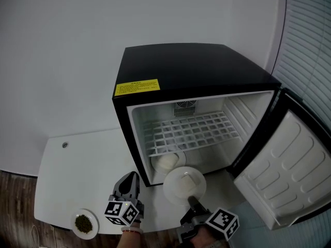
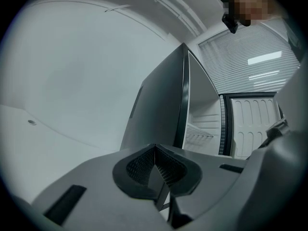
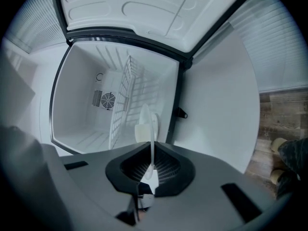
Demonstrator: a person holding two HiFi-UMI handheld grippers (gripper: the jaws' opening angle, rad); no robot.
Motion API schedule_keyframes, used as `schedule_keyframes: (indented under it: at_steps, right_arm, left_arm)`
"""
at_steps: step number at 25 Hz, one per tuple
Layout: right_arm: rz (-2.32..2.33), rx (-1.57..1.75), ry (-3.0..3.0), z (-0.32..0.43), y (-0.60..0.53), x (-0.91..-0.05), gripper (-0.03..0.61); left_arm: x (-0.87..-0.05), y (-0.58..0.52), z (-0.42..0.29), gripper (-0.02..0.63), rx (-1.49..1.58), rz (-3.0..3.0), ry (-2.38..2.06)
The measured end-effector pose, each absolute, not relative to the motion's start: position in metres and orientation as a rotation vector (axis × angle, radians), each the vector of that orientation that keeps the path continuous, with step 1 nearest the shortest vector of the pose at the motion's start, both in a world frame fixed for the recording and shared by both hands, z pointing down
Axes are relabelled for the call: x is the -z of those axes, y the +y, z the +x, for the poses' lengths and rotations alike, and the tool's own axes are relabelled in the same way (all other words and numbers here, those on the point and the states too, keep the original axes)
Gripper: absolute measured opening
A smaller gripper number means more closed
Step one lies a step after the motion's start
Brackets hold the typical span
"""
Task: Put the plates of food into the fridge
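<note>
The open black fridge [image 1: 191,66] holds one pale-food plate [image 1: 180,159]; a second plate [image 1: 175,190] hangs at its mouth, a greens plate [image 1: 94,226] well apart.

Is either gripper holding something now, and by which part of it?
The right gripper holds the white plate of food by its near rim, pinched between the fingers. The left gripper is shut, with nothing in it.

The fridge [image 1: 191,66] looks glossy, the floor [image 1: 15,190] wooden

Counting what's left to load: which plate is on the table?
The green-food plate, by the left gripper. One white-food plate lies inside the fridge; the right gripper holds the other.
</note>
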State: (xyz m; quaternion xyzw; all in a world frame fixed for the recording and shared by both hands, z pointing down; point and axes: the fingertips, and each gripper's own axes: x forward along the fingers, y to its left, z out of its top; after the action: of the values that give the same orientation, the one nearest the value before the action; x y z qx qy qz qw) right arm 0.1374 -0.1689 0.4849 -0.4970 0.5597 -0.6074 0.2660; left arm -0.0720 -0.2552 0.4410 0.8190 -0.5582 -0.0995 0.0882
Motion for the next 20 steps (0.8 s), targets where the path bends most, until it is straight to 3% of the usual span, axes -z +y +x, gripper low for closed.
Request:
schedule_keyframes:
  at_steps: [20]
  right_arm:
    - [-1.137, 1.609, 1.604, 0.107, -0.186, -0.38, 0.012]
  left_arm:
    - [-0.433, -0.275, -0.07, 0.009, 0.304, 2.438, -1.634]
